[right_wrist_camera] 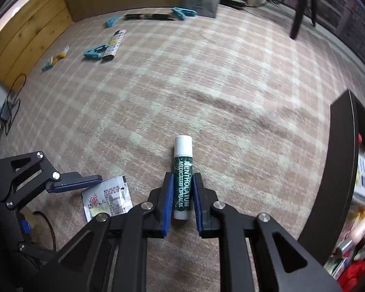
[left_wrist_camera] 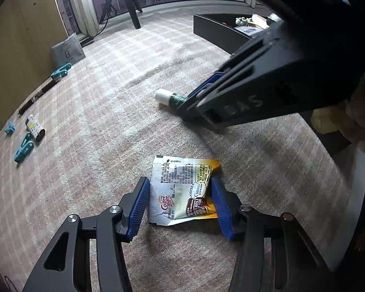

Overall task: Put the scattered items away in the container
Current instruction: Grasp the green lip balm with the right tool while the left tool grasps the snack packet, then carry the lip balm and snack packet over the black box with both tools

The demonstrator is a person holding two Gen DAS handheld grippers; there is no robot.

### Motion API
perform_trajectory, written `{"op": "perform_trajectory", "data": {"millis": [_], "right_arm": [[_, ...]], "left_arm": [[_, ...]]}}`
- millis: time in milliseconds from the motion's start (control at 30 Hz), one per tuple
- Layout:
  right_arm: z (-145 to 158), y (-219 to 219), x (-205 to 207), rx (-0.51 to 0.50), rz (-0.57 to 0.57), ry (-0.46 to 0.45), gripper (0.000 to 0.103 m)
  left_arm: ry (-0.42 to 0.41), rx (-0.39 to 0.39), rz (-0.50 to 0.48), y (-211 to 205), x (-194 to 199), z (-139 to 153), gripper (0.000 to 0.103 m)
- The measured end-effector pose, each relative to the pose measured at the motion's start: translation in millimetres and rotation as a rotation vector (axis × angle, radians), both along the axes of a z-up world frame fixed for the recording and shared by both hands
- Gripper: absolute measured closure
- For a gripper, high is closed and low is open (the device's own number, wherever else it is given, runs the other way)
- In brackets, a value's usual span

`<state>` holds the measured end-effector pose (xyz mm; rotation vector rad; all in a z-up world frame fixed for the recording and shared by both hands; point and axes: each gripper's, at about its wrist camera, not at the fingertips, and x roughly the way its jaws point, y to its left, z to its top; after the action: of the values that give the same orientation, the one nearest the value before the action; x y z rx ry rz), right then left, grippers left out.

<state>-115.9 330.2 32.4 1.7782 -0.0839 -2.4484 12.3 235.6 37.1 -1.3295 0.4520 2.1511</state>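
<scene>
From the left wrist we see our left gripper (left_wrist_camera: 180, 189) with its fingers spread around a creamer packet (left_wrist_camera: 182, 191) lying flat on the carpet (left_wrist_camera: 133, 85), the black container (left_wrist_camera: 219, 28) beyond it. From the right wrist, our right gripper (right_wrist_camera: 181, 185) closes narrowly around a lip balm tube (right_wrist_camera: 182, 177) on the carpet, the container (right_wrist_camera: 338, 170) well right of it.
</scene>
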Motion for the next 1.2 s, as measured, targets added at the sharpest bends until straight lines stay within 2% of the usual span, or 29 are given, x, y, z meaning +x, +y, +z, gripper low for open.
{"op": "perform_trajectory", "data": {"millis": [33,67,200,367,500,567,667,900,1067,1200], "right_arm": [[0,2,1,-0.005,-0.01,0.0,0.087],[1,4,2,-0.011,-0.021,-0.001,0.087],[9,18,8,-0.045,-0.087,0.012,0.088],[29,37,30,-0.069,-0.165,0.047,0.088],[52,53,56,-0.071,-0.232,0.076,0.088],[60,58,65,-0.069,-0.256,0.091,0.088],[80,79,90,-0.06,-0.303,0.116,0.088],[111,153,153,-0.034,-0.43,0.143,0.088],[116,206,203,-0.025,-0.485,0.13,0.088],[110,243,243,-0.022,-0.531,0.101,0.088]], "left_arm": [[-0.001,0.001,0.012,-2,-1,1,0.06],[-0.002,0.0,0.025,-4,-3,2,0.069],[-0.07,0.046,0.107,-19,-18,7,0.071],[-0.084,0.075,0.176,-35,-22,18,0.071],[-0.066,0.099,0.169,-32,-13,40,0.071],[-0.047,0.101,0.145,-14,-26,47,0.071],[-0.031,0.112,0.129,6,-26,64,0.071],[-0.025,0.17,0.118,64,-39,94,0.071],[-0.043,0.216,0.129,115,-54,104,0.071],[-0.052,0.216,0.124,159,-62,104,0.071]]}}
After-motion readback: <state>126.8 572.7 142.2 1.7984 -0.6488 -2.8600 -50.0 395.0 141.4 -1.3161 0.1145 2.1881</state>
